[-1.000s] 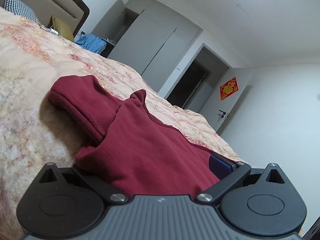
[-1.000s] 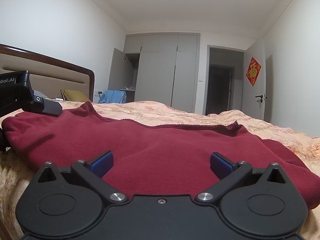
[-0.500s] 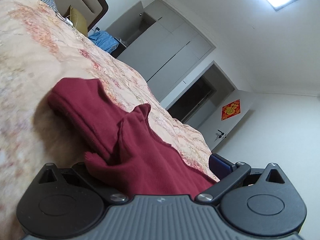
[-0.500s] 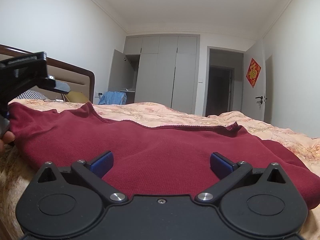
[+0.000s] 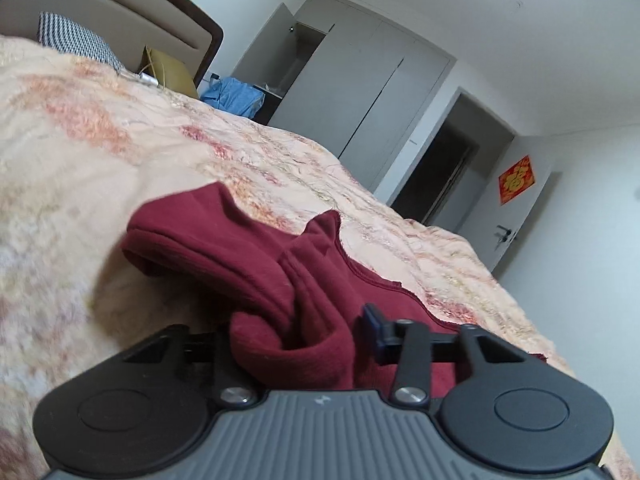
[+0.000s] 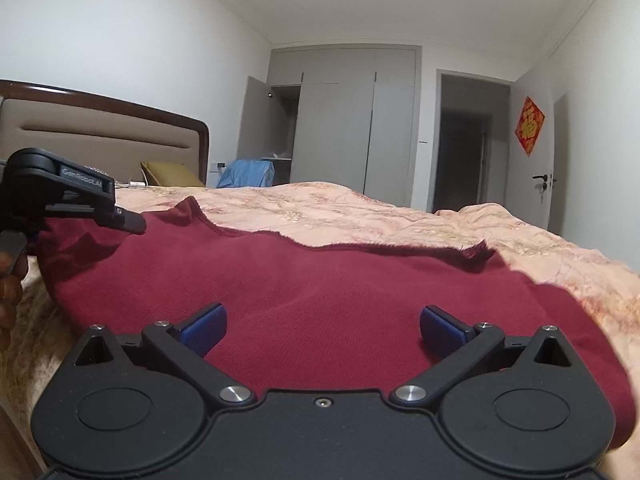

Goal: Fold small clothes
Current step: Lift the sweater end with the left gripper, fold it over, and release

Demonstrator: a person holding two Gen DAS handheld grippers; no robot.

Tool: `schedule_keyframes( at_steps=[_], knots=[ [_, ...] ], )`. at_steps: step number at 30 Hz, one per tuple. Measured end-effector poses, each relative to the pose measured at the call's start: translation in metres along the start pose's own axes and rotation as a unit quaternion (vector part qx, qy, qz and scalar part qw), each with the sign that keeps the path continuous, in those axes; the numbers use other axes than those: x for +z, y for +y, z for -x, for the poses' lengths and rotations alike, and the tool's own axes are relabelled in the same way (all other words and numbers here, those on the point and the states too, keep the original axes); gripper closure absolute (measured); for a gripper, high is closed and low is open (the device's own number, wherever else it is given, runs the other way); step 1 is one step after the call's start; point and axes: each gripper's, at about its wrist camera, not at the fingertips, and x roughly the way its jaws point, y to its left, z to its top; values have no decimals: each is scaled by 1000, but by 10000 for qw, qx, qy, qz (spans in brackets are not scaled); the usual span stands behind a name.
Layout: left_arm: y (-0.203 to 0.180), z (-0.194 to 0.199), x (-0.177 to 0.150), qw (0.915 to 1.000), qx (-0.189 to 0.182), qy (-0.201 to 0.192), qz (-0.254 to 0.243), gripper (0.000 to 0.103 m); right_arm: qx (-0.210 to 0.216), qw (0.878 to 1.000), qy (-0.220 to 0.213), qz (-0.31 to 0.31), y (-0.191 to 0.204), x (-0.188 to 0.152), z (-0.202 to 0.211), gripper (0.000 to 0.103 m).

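A dark red garment (image 6: 340, 280) lies spread on the bed. In the left wrist view its left edge (image 5: 288, 304) is bunched between my left gripper's jaws. My left gripper (image 5: 300, 336) is shut on this bunched cloth; its left finger is hidden by the fabric. It also shows in the right wrist view (image 6: 60, 192) at the garment's left end, slightly raised. My right gripper (image 6: 322, 326) is open, its blue pads (image 6: 440, 324) wide apart over the garment's near edge, holding nothing.
The bed has a peach floral bedspread (image 6: 360, 212) and a brown headboard (image 6: 100, 128) at the left. A checked pillow (image 5: 76, 40) lies near the headboard. Blue cloth (image 6: 248, 172), grey wardrobes (image 6: 344, 120) and a dark doorway (image 6: 464, 160) stand beyond the bed.
My left gripper has closed on the garment's left edge, bunching the cloth, and its view has tilted. The right gripper has stayed still and open.
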Motion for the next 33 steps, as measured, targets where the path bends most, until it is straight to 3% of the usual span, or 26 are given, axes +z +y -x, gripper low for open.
schedule_keyframes(
  at_steps=[7, 13, 19, 22, 24, 26, 28, 33],
  knots=[
    [-62, 4, 21, 9941, -79, -77, -1081, 84, -279, 9995, -119, 15, -44, 14, 29, 0],
    [-159, -5, 15, 9770, -693, 203, -2005, 89, -897, 9959, -85, 113, -89, 6, 63, 0],
    [-255, -13, -32, 9466, -1633, 707, -2688, 89, -1512, 9881, 274, 22, -129, -18, 90, 0],
    [-290, -17, -64, 9224, -2112, 1127, -3032, 89, -1722, 9838, 481, -97, -140, -30, 98, 0],
    [-305, -20, -85, 9057, -2182, 1436, -3339, 89, -1825, 9816, 551, -149, -146, -37, 102, 0],
    [-310, -23, -101, 8965, -2163, 1682, -3482, 88, -1873, 9805, 557, -224, -150, -43, 104, 0],
    [-307, -25, -106, 8965, -2201, 1885, -3351, 84, -1891, 9798, 579, -282, -152, -46, 104, 0],
    [-293, -30, -94, 9002, -2463, 2231, -2814, 57, -1897, 9792, 638, -319, -157, -49, 104, 0]
  ],
)
